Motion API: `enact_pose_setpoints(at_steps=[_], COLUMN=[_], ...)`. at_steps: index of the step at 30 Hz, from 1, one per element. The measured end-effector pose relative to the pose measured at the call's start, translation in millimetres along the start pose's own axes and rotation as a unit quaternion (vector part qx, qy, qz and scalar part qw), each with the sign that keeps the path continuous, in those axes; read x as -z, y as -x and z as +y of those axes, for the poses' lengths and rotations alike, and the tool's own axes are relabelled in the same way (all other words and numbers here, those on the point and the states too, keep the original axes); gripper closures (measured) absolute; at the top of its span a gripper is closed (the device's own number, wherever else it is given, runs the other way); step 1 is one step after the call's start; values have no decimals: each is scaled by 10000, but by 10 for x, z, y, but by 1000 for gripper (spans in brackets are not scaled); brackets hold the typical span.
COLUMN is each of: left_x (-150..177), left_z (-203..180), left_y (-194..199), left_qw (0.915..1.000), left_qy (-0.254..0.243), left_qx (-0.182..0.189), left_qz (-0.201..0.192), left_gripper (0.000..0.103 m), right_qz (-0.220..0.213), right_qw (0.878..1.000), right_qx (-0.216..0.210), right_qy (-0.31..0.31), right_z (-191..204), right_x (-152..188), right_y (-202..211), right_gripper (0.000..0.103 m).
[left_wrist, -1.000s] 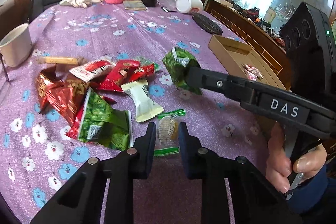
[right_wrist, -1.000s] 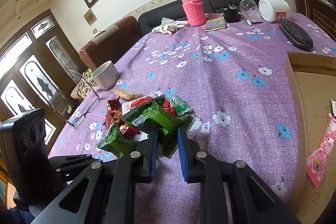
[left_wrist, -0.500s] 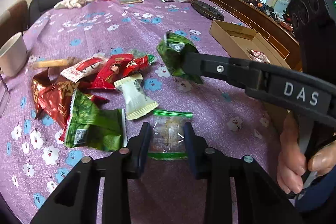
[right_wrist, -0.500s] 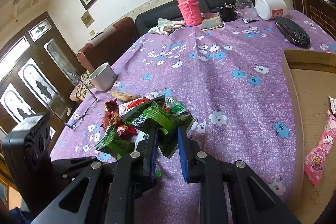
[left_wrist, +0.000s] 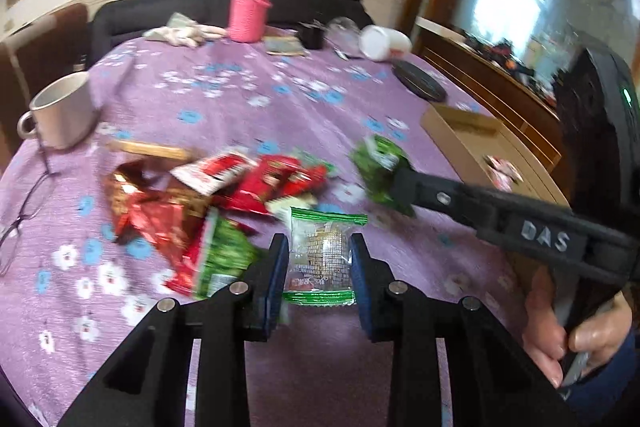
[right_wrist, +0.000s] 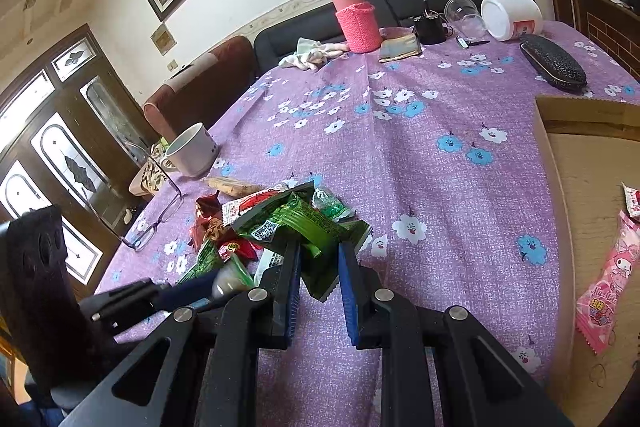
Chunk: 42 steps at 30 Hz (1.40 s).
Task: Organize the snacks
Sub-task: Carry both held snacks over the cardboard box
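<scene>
My left gripper (left_wrist: 319, 267) is shut on a clear snack packet with green edges (left_wrist: 320, 251), held just above the purple flowered tablecloth (left_wrist: 240, 95). Left of it lies a pile of red and green snack packets (left_wrist: 192, 203). My right gripper (right_wrist: 318, 267) is shut on a green snack packet (right_wrist: 308, 227) and hangs over the cloth; in the left wrist view that green packet (left_wrist: 380, 163) sticks out of its tip. An open cardboard box (right_wrist: 580, 115) at the right holds a pink snack (right_wrist: 604, 291).
A white mug (left_wrist: 64, 111) and a pair of glasses (left_wrist: 20, 219) are at the left edge. A pink bottle (left_wrist: 248, 11), a white jar (right_wrist: 512, 17), a cloth and a black case (right_wrist: 554, 63) stand at the far side. A hand (left_wrist: 560, 335) grips the right handle.
The left jaws widened, went around the clear packet and took hold of it; the left gripper tipped up with it. The right gripper with its green packet stayed still.
</scene>
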<state>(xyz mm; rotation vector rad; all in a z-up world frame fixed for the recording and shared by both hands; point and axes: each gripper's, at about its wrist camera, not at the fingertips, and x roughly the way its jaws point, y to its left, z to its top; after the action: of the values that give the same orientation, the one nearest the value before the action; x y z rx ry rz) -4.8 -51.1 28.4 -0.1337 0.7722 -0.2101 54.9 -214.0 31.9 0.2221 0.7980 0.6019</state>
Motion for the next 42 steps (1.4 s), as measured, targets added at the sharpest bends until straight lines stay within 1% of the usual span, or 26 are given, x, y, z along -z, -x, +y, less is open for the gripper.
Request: enact_pose_setpoints(at_steps=[4, 7, 10, 19, 28, 33, 38, 42], left_x=[-33, -43, -52, -28, -30, -36, -49, -46], left_z=[94, 118, 142, 77, 57, 81, 104, 103], left_y=[31, 35, 22, 84, 104, 147, 146, 145], left_qw=[9996, 9990, 9987, 9977, 9973, 9976, 9982, 9981], left_qy=[148, 148, 171, 28, -6, 65, 136, 132], left_qx=[-181, -380, -437, -591, -639, -548, -433, -441], left_qz=[-132, -190, -196, -325, -350, -427, -400, -400], left_gripper=[73, 73, 73, 73, 73, 73, 73, 73], right_qz=[-91, -161, -213, -287, -317, -378, -444, -474], right_qw=[9999, 9999, 9998, 9996, 9995, 9992, 9987, 9981], right_qx=[16, 25, 33, 70, 74, 102, 131, 128], right_qy=[49, 52, 47, 1, -28, -79, -200, -373], right_z=[19, 21, 16, -3, -14, -29, -87, -140], right_x=[-1, -8, -8, -20, -18, -26, -36, -53], right_y=[25, 48, 71, 96, 113, 134, 174, 225], right_gripper=[83, 83, 83, 83, 83, 83, 83, 83])
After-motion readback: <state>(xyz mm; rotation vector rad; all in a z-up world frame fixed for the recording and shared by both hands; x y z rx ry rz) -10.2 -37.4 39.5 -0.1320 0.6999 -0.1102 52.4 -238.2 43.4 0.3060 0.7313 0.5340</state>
